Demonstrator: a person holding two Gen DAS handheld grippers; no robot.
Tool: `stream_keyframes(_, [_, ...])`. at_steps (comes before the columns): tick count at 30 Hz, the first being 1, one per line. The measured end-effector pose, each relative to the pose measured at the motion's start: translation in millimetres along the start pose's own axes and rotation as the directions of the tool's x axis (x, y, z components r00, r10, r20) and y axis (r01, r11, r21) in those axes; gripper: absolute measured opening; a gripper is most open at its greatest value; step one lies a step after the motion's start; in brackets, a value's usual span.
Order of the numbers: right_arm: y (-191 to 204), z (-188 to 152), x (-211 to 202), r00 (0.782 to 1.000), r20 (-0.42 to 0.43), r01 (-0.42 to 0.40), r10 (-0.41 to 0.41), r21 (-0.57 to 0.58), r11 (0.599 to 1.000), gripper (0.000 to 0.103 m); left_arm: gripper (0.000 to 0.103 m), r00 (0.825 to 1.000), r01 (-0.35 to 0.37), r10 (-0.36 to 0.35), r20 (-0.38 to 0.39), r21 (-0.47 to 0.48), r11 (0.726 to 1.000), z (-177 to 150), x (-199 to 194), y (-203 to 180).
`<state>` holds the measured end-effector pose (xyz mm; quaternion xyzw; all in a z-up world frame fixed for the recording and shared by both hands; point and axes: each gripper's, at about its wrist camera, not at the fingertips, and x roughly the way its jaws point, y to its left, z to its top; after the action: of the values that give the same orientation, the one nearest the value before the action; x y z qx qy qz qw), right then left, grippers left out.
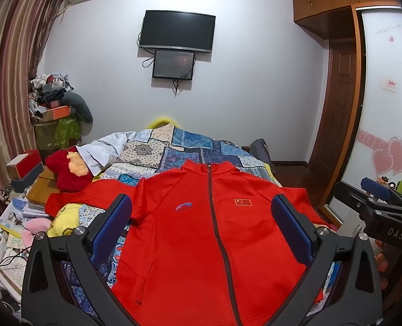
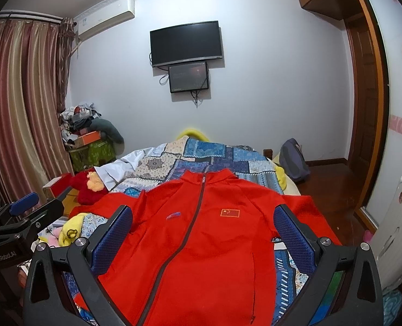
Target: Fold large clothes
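Between the blue pads of the left gripper [image 1: 201, 225], at the bottom of the left wrist frame, lies nothing but air: its jaws stand wide apart and hold nothing. The right gripper [image 2: 203, 228] is the same in its own view, spread wide and empty. Both hang above the near end of the jacket [image 1: 214, 239], which lies flat and zipped, front up, on the quilt [image 1: 173, 146].

The jacket's long axis runs away from both grippers, hem at the bottom of each frame, collar toward frame centre, with the zip marking that line. One sleeve reaches toward the left edge of the frame, the other toward the right. The zip falls right of centre in the left view and bends left of centre in the right view, so each gripper looks nearer its own side of the jacket; a sleeve fold would likely start from there.

Only the left wrist view shows the left-frame sleeve running out to its cuff beside the plush toy [image 1: 70, 171]. The right wrist view shows more of the right-frame sleeve and bare floor [image 2: 331, 190] past it.
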<state>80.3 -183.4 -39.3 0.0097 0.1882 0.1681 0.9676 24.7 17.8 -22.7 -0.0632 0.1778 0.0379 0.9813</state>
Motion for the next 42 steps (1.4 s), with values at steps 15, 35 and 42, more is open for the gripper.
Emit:
stream_keyframes(15, [2.4, 33.5, 80.1, 0.999, -0.031, 0.007, -0.009, -0.050, 0.999, 0.103, 0.103, 0.994, -0.105, 0.105, -0.034, 0.000, 0.995, 13.2, 70.5, 54.4])
stream_keyframes(35, [36.5, 28.6, 305.7, 0.981, -0.187, -0.015, -0.049, -0.324, 0.946, 0.103, 0.103, 0.857, -0.298, 0.171, -0.486, -0.196, 0.934, -38.1, 284.4, 252.4])
stream_keyframes(42, [47.2, 8.0, 376.4, 0.955, -0.296, -0.092, 0.001, -0.293, 0.952, 0.103, 0.097, 0.811, -0.292, -0.013, -0.585, -0.424, 0.857, -73.0, 325.8, 299.8])
